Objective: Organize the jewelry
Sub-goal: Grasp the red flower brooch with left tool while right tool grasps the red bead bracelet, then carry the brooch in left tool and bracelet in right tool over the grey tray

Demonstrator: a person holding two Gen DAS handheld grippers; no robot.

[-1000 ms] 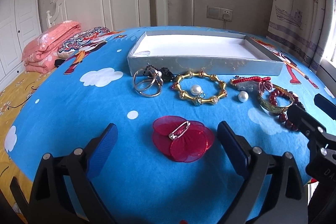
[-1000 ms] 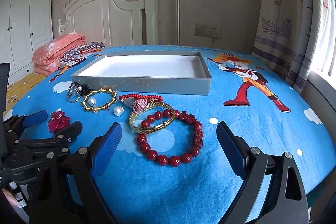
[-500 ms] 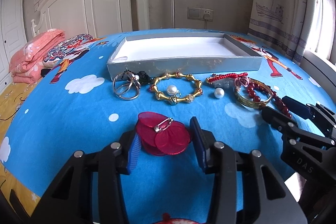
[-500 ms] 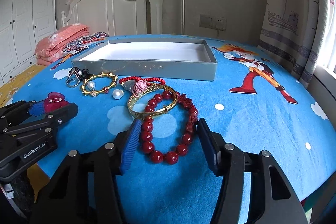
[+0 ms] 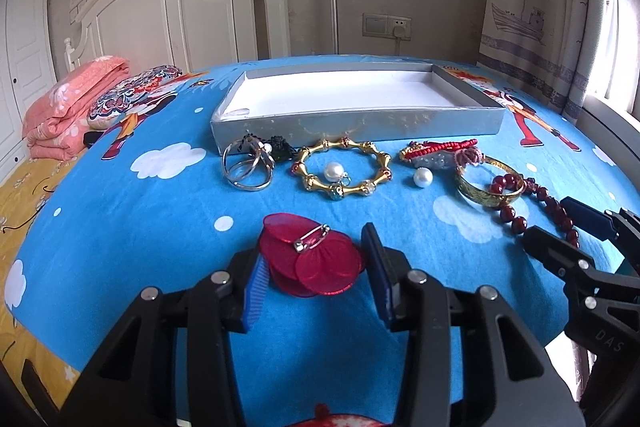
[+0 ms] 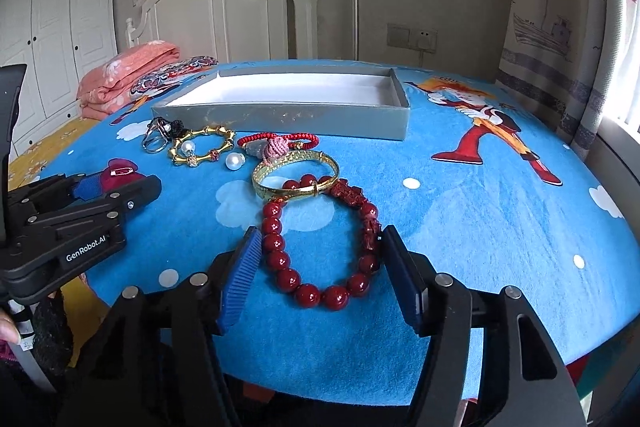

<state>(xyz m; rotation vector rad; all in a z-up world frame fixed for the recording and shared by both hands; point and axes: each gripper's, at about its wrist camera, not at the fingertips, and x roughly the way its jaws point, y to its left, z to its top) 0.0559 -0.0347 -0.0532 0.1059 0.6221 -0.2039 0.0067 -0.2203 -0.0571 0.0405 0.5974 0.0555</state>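
Observation:
A red petal brooch (image 5: 316, 259) with a silver pin lies on the blue bedspread between the blue pads of my left gripper (image 5: 314, 281), whose jaws stand close around it. A red bead bracelet (image 6: 320, 243) lies between the pads of my right gripper (image 6: 320, 277); the jaws bracket it, partly closed. A grey tray (image 5: 360, 119) with a white floor stands behind, also in the right wrist view (image 6: 288, 119). In front of it lie silver rings (image 5: 248, 167), a gold link bracelet (image 5: 344, 167), two pearls (image 5: 423, 178), a red cord bracelet (image 5: 440, 151) and a gold bangle (image 6: 296, 175).
Folded pink bedding (image 5: 68, 107) and a patterned pillow (image 5: 132, 95) lie at the far left by the white headboard (image 5: 180, 11). A curtain (image 5: 552, 7) hangs at the right. The bed edge drops off just under both grippers.
Both grippers have gone from wide open to narrowed around their items: left around the brooch, right around the red bead bracelet. Both moved slightly forward.

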